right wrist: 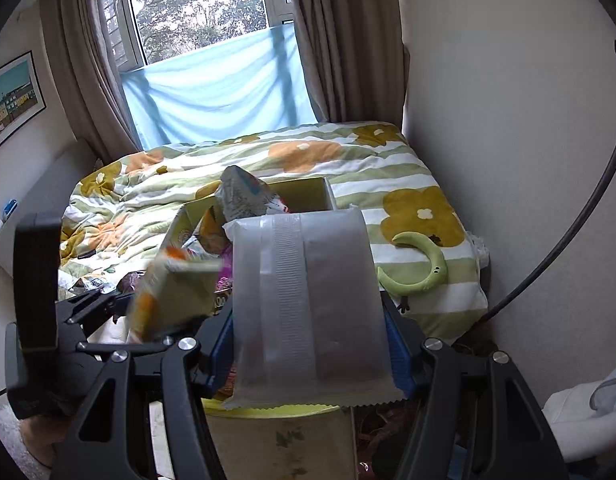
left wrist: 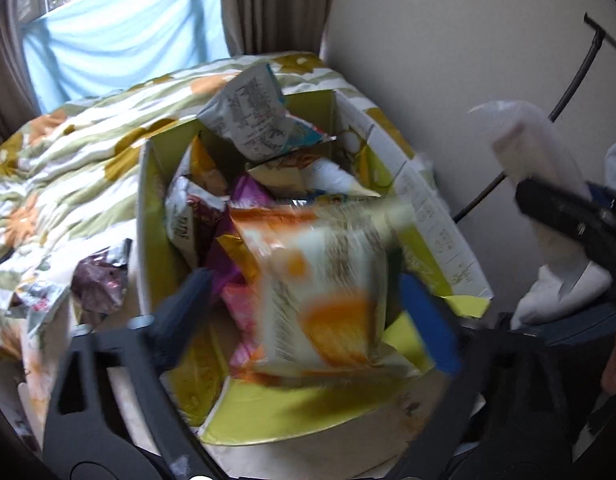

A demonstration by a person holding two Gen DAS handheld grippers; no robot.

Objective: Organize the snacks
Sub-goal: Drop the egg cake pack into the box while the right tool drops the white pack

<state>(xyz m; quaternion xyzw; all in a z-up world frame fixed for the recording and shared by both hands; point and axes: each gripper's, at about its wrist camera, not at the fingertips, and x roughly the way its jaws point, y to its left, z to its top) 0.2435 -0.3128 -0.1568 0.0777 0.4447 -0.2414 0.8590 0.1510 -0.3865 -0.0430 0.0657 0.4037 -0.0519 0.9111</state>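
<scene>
— Two packets in hand?
— Yes. My left claw [left wrist: 304,300] grips the orange packet [left wrist: 327,292] over the box [left wrist: 435,216]; my right claw [right wrist: 308,332] clamps a clear one [right wrist: 308,304].
— Progress?
— Box mostly full. Some wrappers [left wrist: 96,284] lie on the bed [left wrist: 68,168], left of it.

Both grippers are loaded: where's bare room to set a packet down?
Free: striped quilt between the box and right wall, short of the green crescent toy. Also quilt beyond the box toward the window. Crowded: box interior, and wrappers left of it.
</scene>
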